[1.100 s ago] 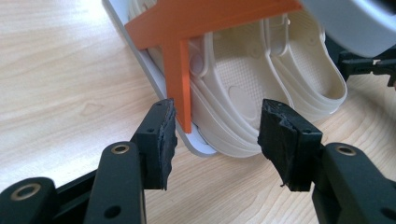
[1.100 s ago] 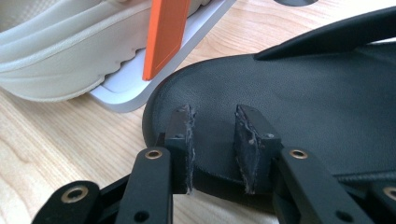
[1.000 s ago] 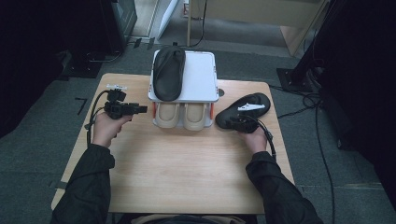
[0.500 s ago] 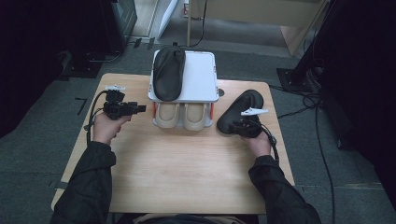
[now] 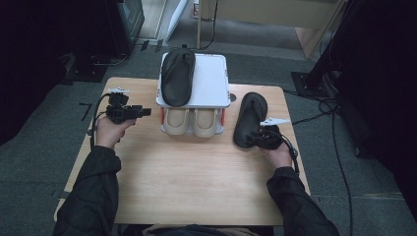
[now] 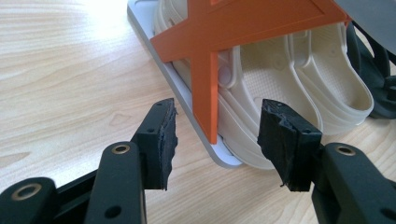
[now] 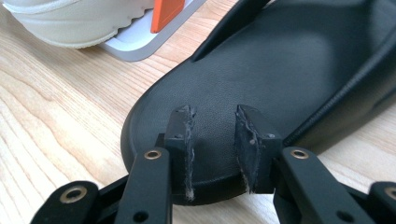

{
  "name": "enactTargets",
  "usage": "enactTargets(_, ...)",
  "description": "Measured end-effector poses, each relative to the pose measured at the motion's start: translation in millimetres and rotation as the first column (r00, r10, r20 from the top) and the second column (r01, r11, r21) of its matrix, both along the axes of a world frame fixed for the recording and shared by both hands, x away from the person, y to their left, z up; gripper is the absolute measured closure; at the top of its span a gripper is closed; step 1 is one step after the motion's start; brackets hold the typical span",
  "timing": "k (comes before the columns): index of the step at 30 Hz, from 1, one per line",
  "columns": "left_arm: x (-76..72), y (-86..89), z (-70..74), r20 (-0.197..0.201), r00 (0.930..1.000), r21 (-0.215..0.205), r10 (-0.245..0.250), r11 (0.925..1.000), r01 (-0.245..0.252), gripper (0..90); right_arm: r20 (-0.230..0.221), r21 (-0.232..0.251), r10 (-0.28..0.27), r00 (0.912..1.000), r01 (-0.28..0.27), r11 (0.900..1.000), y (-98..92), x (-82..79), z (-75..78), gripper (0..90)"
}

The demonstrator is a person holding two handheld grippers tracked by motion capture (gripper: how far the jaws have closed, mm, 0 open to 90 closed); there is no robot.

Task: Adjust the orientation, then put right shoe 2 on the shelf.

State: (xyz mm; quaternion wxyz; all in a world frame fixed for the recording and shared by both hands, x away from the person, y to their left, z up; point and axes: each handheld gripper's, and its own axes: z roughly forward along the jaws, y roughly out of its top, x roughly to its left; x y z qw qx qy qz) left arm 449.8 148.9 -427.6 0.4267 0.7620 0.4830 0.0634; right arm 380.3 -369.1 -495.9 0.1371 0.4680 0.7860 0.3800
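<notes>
Currently 2 black sandals: 1 on the white rack [image 5: 212, 81] top at 12 o'clock [image 5: 177, 76], 1 on table at 3 o'clock [image 5: 250, 118]. 2 beige clogs [image 5: 192, 122] underneath. No legible writing. L gripper [image 5: 142, 112] released, empty; R gripper [image 7: 213, 140] jaws over sandal heel, contact unclear.

The black sandal [image 5: 251, 118] lies flat on the wooden table, sole down, just right of the white shoe rack, its heel end [image 7: 196, 154] toward the person

Black sandal [image 5: 250, 119], cream clogs [image 5: 191, 122], orange rack brace [image 6: 243, 28]
</notes>
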Motion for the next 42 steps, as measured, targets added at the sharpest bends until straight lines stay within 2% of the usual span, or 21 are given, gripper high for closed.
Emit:
enactTargets(8,1.4,-1.7,-2.9,-0.003,1.0,0.011,-0.007,0.9999,0.007,46.6,-0.012,0.009,0.002,0.9999,-0.002,1.0,-6.2,-2.0,0.6,66.1)
enactTargets(11,1.4,-1.8,-3.3,-0.005,1.0,0.015,-0.006,0.9999,0.007,46.5,-0.032,0.018,-0.004,0.9995,0.005,1.0,-6.0,0.1,2.5,64.0)
enactTargets(17,0.1,-3.5,-3.2,-0.011,0.9998,0.019,-0.014,0.9997,0.014,46.3,-0.013,0.04,-0.039,0.9991,0.04,0.998,-10.7,5.5,8.4,60.9)
enactTargets(25,-5.6,-3.8,-4.3,-0.013,0.9996,0.011,-0.027,0.9996,0.027,46.2,0.036,0.049,-0.081,0.996,0.08,0.996,-19.1,15.7,16.9,59.3)
enactTargets(26,-7.2,-3.2,-4.6,-0.017,0.9995,0.001,-0.029,0.9996,0.029,46.1,0.04,0.056,-0.106,0.9936,0.104,0.993,-23.0,19.5,18.9,58.3)
enactTargets(30,-11.2,-3.4,-4.0,-0.012,0.9994,0.011,-0.031,0.9994,0.032,46.1,0.052,0.062,-0.149,0.9875,0.145,0.987,-29.7,26.5,21.5,56.6)
enactTargets(34,-13.0,-4.2,-3.7,-0.009,0.9993,0.013,-0.035,0.9993,0.035,46.1,0.061,0.067,-0.177,0.9823,0.173,0.983,-35.2,32.8,23.8,54.4)
enactTargets(38,-16.0,-6.8,-5.9,-0.014,0.9989,0.0,-0.045,0.999,0.045,46.2,0.06,0.059,-0.216,0.9745,0.213,0.975,-40.1,40.9,20.1,53.7)
enactTargets(40,-17.7,-8.8,-6.1,-0.015,0.9987,0.011,-0.05,0.9987,0.05,46.2,0.046,0.071,-0.227,0.9729,0.223,0.972,-42.2,45.3,16.6,53.7)
enactTargets(42,-18.7,-9.5,-6.3,-0.013,0.9984,0.014,-0.055,0.9984,0.056,46.2,0.038,0.061,-0.23,0.9724,0.228,0.972,-41.6,50.0,12.6,53.7)
